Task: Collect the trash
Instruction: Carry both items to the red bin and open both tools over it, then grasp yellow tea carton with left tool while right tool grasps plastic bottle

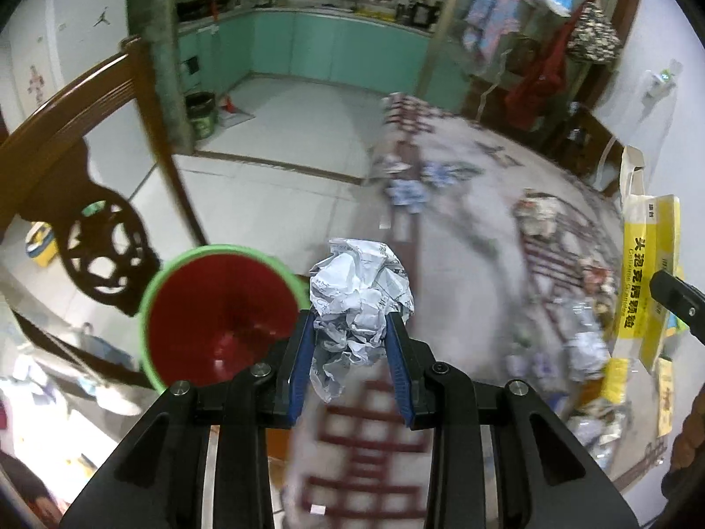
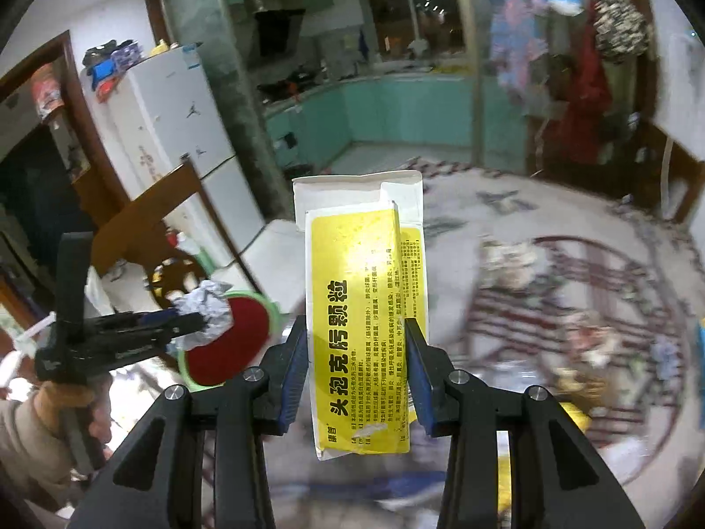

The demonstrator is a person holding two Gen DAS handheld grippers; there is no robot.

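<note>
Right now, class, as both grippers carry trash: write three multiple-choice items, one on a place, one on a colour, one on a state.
1. Where is the round green-rimmed bin in the left wrist view?
A. left of the crumpled white paper ball
B. right of it
C. on the table

2. What colour is the flat printed cardboard box?
A. blue
B. yellow
C. red

3. What is the left gripper doing?
A. open, empty
B. resting on the floor
C. clamping the paper ball

Answers: A, the bin sits beside the left finger; B, yellow faces show; C, blue pads squeeze it.

Crumpled white paper ball point(image 1: 361, 295) held aloft; yellow box point(image 2: 365, 326) upright.
</note>
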